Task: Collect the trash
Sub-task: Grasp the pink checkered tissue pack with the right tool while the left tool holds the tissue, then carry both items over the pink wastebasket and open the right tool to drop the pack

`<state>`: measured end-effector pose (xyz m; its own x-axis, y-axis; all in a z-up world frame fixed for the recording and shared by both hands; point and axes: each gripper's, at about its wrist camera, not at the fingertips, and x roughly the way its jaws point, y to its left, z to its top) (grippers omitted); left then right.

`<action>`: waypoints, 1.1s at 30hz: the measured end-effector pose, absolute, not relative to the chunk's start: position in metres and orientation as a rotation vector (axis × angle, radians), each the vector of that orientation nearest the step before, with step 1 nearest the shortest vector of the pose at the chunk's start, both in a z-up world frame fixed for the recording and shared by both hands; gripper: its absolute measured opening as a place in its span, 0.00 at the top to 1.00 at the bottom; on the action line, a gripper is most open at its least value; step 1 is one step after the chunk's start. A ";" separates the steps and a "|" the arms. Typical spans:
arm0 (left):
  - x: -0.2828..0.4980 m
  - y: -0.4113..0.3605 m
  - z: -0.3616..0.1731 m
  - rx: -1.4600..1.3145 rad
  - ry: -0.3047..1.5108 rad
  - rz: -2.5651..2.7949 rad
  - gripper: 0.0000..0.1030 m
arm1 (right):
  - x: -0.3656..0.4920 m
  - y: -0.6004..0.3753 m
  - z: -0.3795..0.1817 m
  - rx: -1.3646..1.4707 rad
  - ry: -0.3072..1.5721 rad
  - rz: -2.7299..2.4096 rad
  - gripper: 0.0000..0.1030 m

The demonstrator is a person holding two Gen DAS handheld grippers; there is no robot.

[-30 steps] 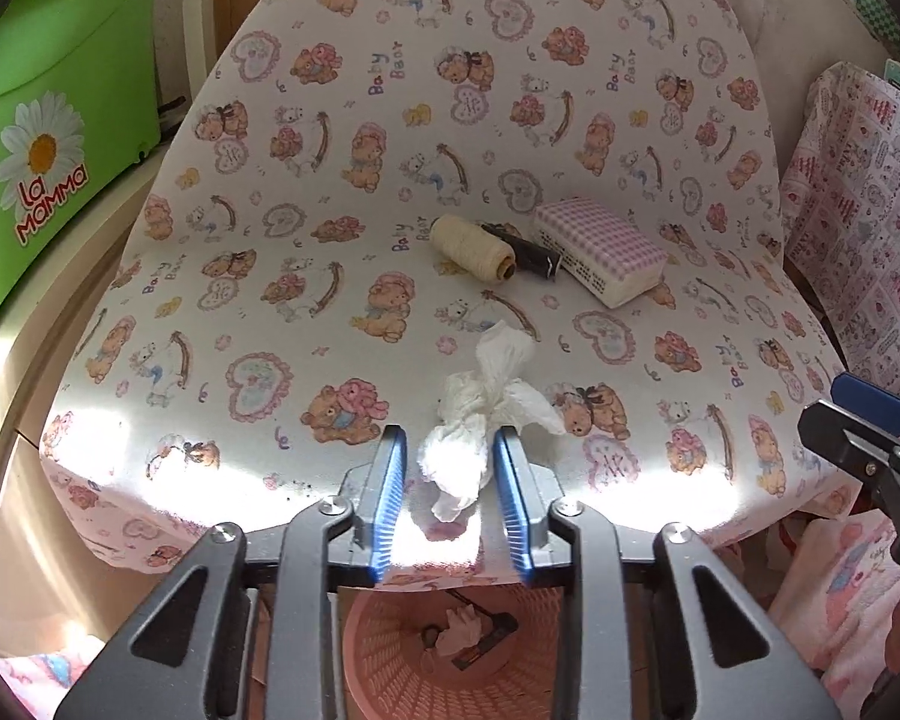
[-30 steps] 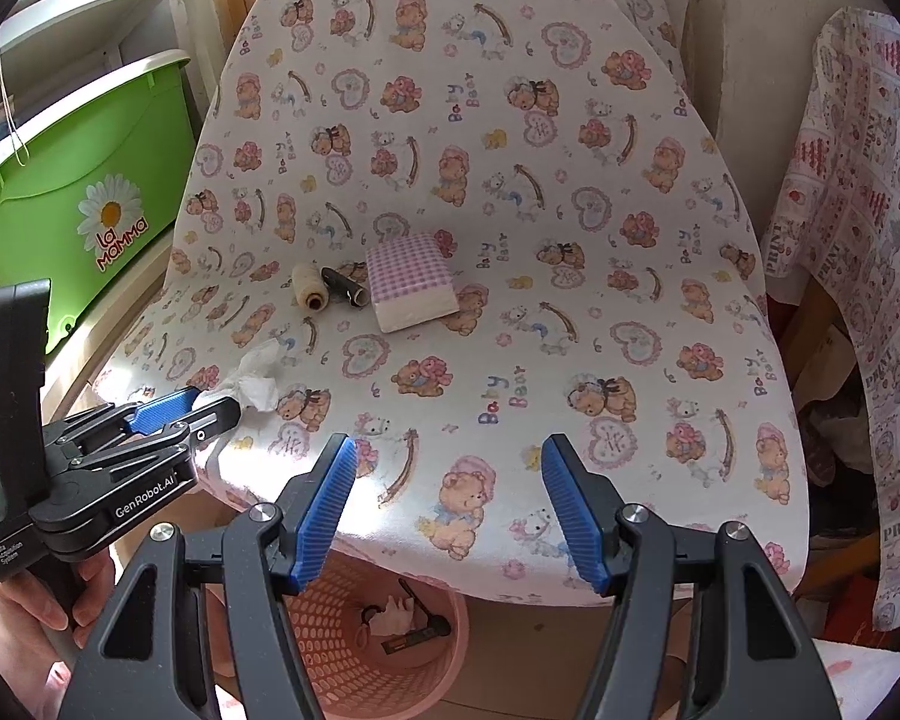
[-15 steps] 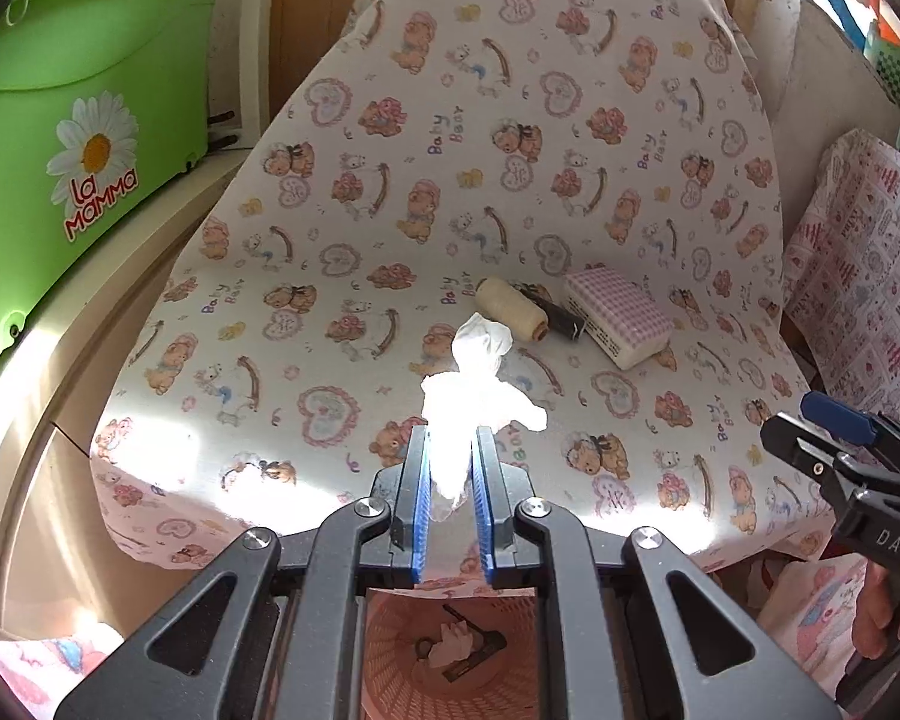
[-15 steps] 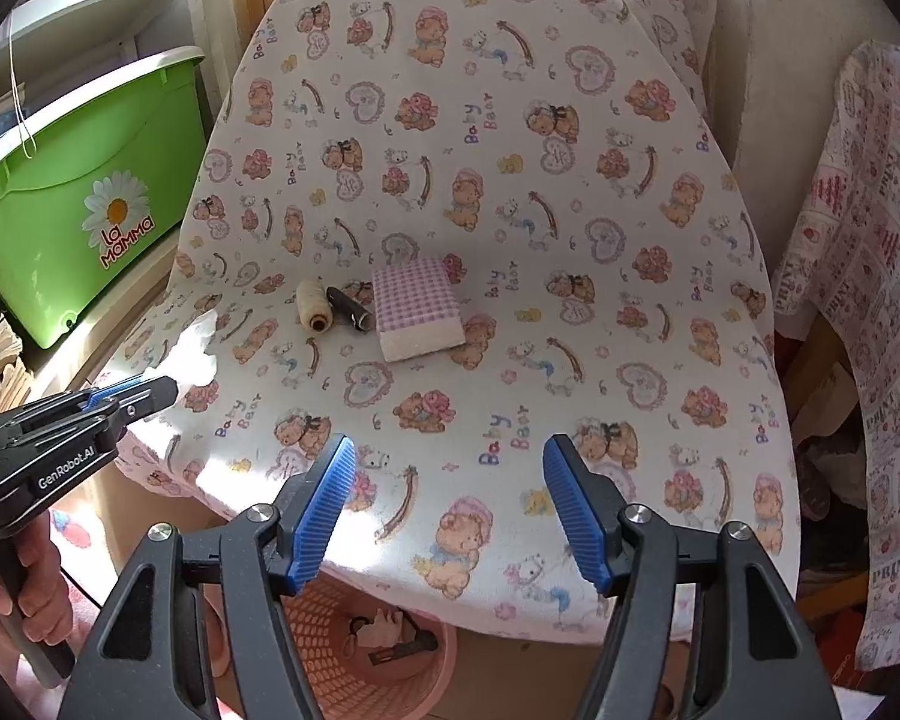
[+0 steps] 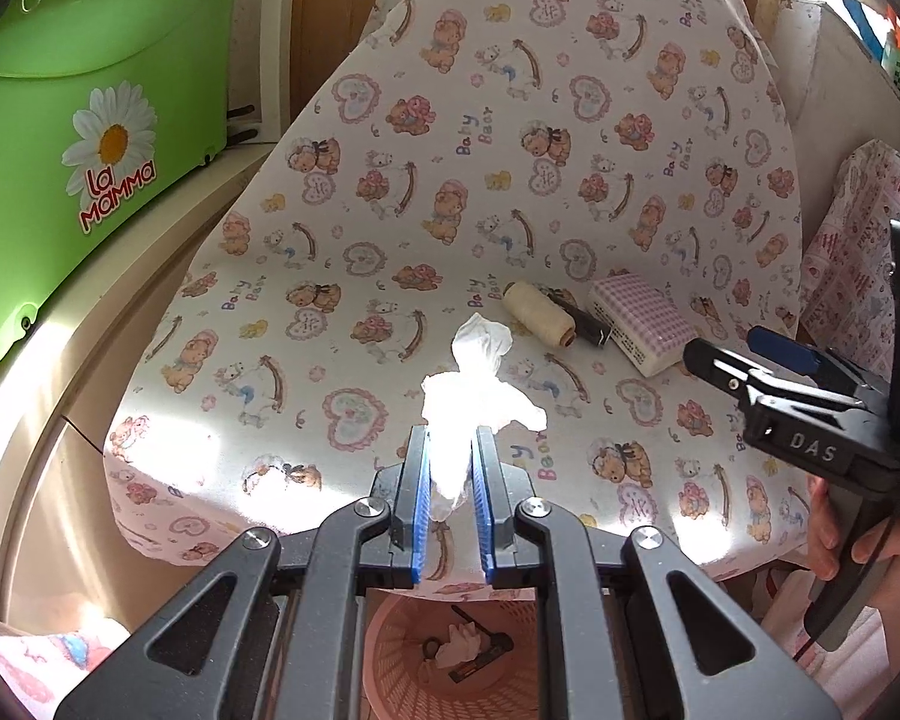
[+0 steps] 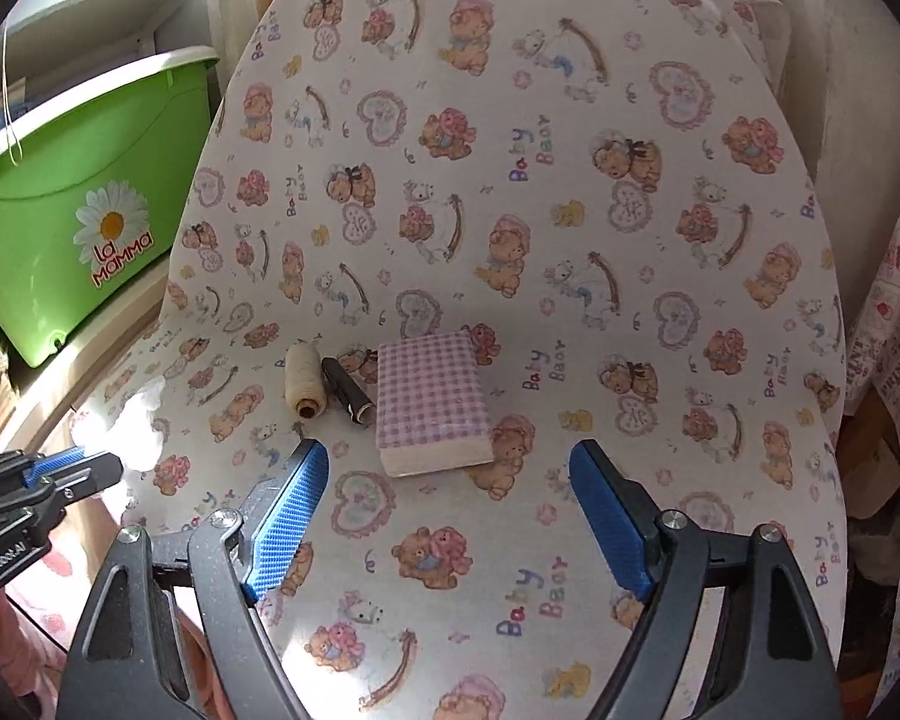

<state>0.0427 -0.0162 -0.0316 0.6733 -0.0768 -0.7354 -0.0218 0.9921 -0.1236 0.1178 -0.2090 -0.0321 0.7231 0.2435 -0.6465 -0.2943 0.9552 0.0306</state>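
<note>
My left gripper [image 5: 452,444] is shut on a crumpled white tissue [image 5: 474,396], held just above the front of the chair seat [image 5: 342,324] covered in bear-print cloth. Below the seat's front edge stands a pink mesh basket [image 5: 402,660] with scraps in it. My right gripper [image 6: 448,462] hovers over the seat with its jaws opening and nothing between them. Just beyond its fingertips lie a pink-checked block [image 6: 429,402], a small dark tube [image 6: 346,390] and a cream thread spool [image 6: 303,381]. The left gripper [image 6: 72,468] shows at the left edge of the right wrist view.
A green bin [image 5: 60,138] marked with a daisy sits on a shelf to the left of the chair. Patterned cloth [image 6: 894,324] hangs at the right. A hand [image 5: 840,546] holds the right gripper's handle at the right of the left wrist view.
My left gripper closed on the tissue and lifted it off the seat. The right gripper moved in toward the checked block while its jaws widened.
</note>
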 end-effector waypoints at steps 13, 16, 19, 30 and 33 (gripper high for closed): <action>0.044 -0.012 -0.032 -0.147 0.833 -0.031 0.88 | 0.141 -0.198 -0.048 -0.082 0.708 0.274 0.25; 0.045 -0.009 -0.033 -0.167 0.843 -0.031 0.88 | 0.145 -0.197 -0.054 -0.086 0.734 0.290 0.36; 0.045 -0.008 -0.032 -0.164 0.842 -0.027 0.88 | 0.143 -0.196 -0.059 -0.079 0.729 0.315 0.49; 0.038 -0.005 -0.021 -0.160 0.808 -0.016 0.88 | 0.102 -0.199 -0.030 -0.013 0.686 0.322 0.49; 0.034 -0.006 -0.015 -0.152 0.790 -0.019 0.88 | 0.085 -0.199 -0.015 0.005 0.663 0.337 0.49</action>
<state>0.0339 -0.0055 -0.0146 0.7042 -0.0737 -0.7061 -0.0401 0.9889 -0.1433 0.0846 -0.1995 -0.0153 0.7360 0.3081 -0.6028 -0.3050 0.9459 0.1111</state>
